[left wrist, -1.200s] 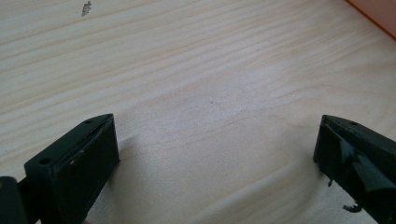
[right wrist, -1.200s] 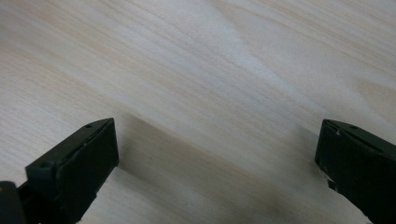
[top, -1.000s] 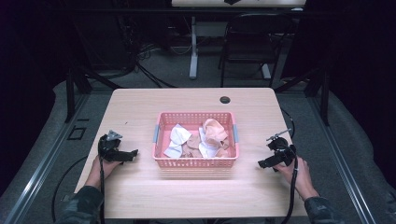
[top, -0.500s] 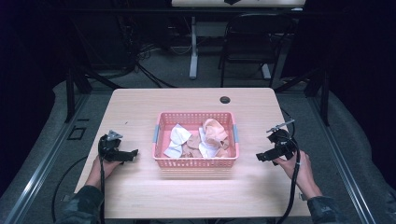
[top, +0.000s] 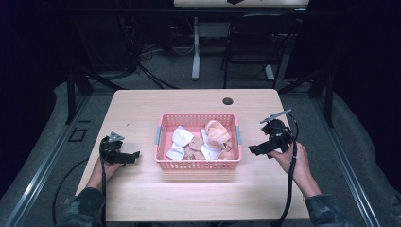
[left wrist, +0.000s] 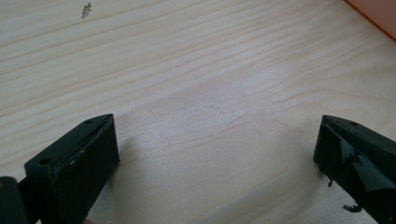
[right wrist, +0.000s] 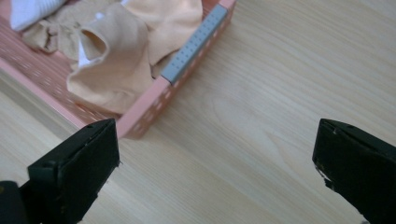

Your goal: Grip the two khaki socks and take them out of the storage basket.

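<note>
My left gripper [top: 134, 155] low over bare surface [top: 142, 194], fingers spread, empty. Pink basket [top: 197, 165] centre, cloths [top: 218, 135] all inside, probably socks. My right gripper [top: 253, 150] beside basket, fingers wide, empty. Nothing picked yet.

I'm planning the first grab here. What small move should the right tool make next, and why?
Probably carry the right tool up over the pink basket's near wall toward the peach cloth. Its jaws stand wide open with nothing between them, beside the basket's grey handle, and that cloth lies nearest.
</note>
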Available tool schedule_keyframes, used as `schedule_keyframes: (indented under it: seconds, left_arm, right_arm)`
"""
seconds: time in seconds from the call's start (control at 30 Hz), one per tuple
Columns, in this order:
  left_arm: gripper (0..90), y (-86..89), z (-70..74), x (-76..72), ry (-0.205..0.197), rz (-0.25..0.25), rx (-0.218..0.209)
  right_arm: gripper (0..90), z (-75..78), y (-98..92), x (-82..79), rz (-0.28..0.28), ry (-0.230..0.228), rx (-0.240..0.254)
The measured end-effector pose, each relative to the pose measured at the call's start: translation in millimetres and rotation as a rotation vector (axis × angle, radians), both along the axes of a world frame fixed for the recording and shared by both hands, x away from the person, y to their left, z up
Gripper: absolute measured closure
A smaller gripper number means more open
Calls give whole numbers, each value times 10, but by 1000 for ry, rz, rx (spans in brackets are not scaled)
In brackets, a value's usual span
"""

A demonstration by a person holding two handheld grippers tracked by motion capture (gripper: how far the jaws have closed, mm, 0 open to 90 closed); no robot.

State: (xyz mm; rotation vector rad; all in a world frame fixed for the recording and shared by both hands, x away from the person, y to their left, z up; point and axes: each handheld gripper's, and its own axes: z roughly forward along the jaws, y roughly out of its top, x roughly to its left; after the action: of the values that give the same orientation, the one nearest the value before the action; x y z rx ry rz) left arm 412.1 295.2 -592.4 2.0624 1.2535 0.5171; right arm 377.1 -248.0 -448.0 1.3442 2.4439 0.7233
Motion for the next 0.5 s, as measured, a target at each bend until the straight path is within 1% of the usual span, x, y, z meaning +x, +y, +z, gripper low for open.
schedule_keyframes:
  seconds: [0.1,0.13,0.2,0.27,0.3,0.37,0.43,0.47,0.5]
  left_arm:
    - [0,-2,-1,-1,-1,2,-2]
    - [0,-2,-1,-1,-1,2,-2]
    - [0,-2,-1,-1,-1,2,-1]
    - [0,-2,-1,-1,-1,2,-2]
    - [0,-2,-1,-1,-1,2,-2]
    - [0,-2,0,-1,0,2,-2]
    - [0,-2,-1,-1,0,2,-2]
    - [0,-2,-1,-1,-1,2,-2]
    - [0,-2,-1,-1,0,2,-2]
  right_arm:
    - [0,36,89,19,27,-2,14]
    - [0,50,118,26,39,-4,7]
    - [0,66,193,36,51,-8,27]
    - [0,97,261,52,71,-12,16]
    - [0,108,303,60,78,-13,30]
    - [1,128,384,68,92,-48,45]
    - [3,145,454,90,117,-53,50]
    - [3,144,496,96,116,-61,63]
    - [3,145,525,111,125,-59,61]
